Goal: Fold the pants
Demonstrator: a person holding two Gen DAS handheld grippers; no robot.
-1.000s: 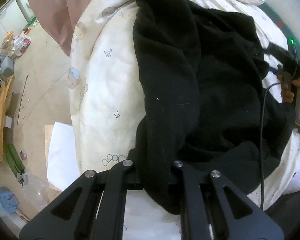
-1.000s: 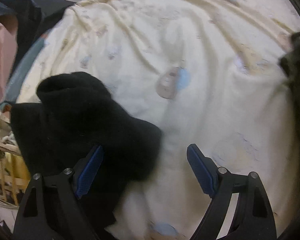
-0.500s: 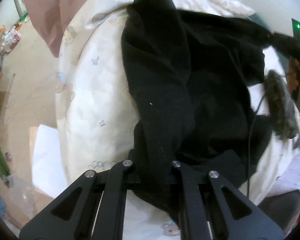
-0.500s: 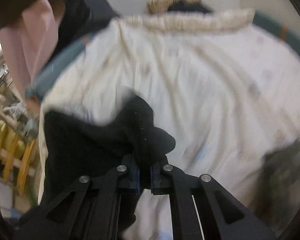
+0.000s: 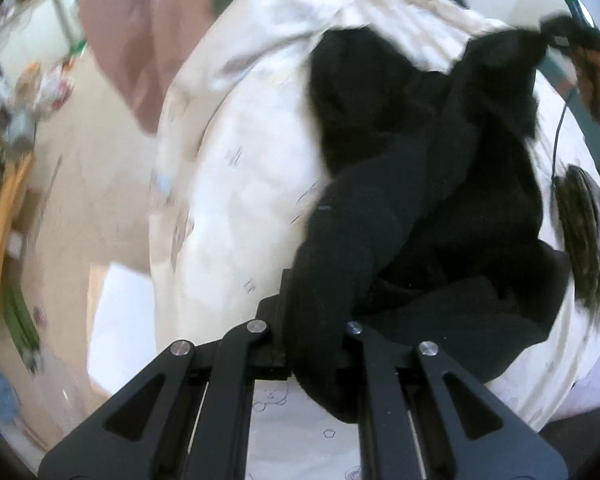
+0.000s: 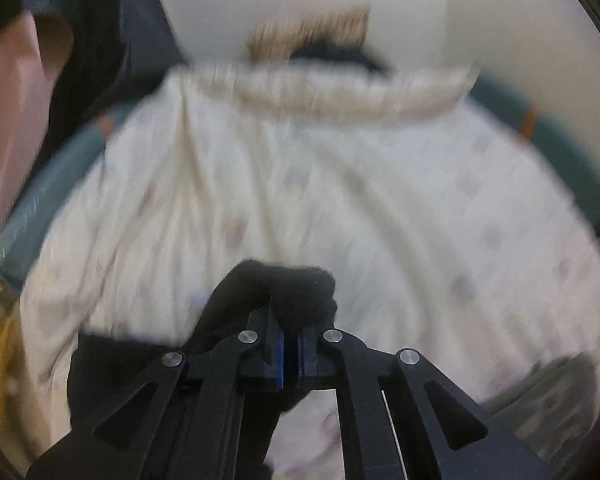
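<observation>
Left gripper (image 5: 314, 344): jaws pinched tight on a thick fold of the black pants (image 5: 428, 216), cloth bunched between the fingers and spilling over the near side.

Right gripper (image 6: 291, 350): blue pads nearly together, clamped on another black bunch of the pants (image 6: 276, 292). Rest of the fabric trailing down and to the left under the linkage. Right-wrist view heavily motion-blurred.

Pants location: draped across the cream quilt (image 5: 256, 184) on the bed, raised at both pinched ends, middle part sagging in folds onto the quilt. From the left wrist view, far end of the pants pulled up toward the top right, where the right gripper (image 5: 556, 36) and the hand (image 5: 596, 80) holding it show, with a green light on the housing and a thin cable (image 5: 558, 132) hanging down.

Quilt print: small cartoon outlines, blue and tan patches. No readable text, brand or label anywhere; blur too strong for fine print.

Surroundings: pink cloth (image 5: 140, 32) hanging at top left, dark mottled item (image 5: 588, 232) lying on the quilt just right of the pants, teal bed edge (image 6: 48, 200) at the left.
</observation>
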